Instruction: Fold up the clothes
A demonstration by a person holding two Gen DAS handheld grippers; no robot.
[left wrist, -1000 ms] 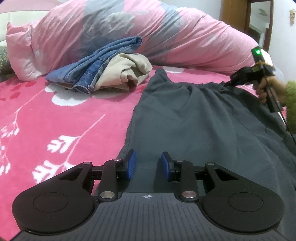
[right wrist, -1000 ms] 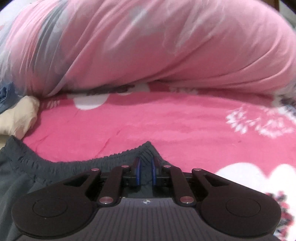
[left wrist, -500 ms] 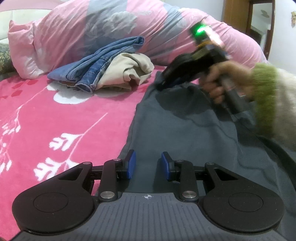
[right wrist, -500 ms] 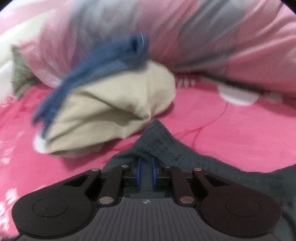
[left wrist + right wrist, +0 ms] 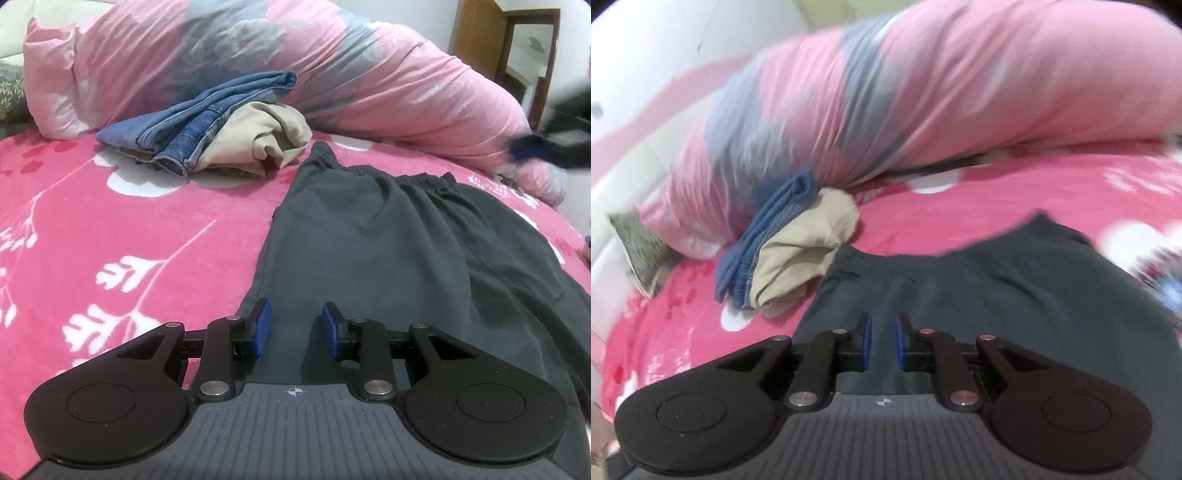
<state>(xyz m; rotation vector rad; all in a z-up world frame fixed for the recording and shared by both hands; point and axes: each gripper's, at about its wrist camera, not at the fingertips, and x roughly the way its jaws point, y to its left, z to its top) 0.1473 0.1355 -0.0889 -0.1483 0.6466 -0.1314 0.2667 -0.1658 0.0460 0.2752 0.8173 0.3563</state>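
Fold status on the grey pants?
Done: grey pants lie flat on the pink blanket, waistband far. In hand: nothing; the left gripper is open above them and the right gripper grips nothing. Left: every fold, plus the heaped jeans and beige garment.

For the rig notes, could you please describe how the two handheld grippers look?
Both the left gripper and right gripper match: black linkage arms with silver pivot pins, round black housings, a ribbed grey body bearing a small crosshair mark, and blue pads.
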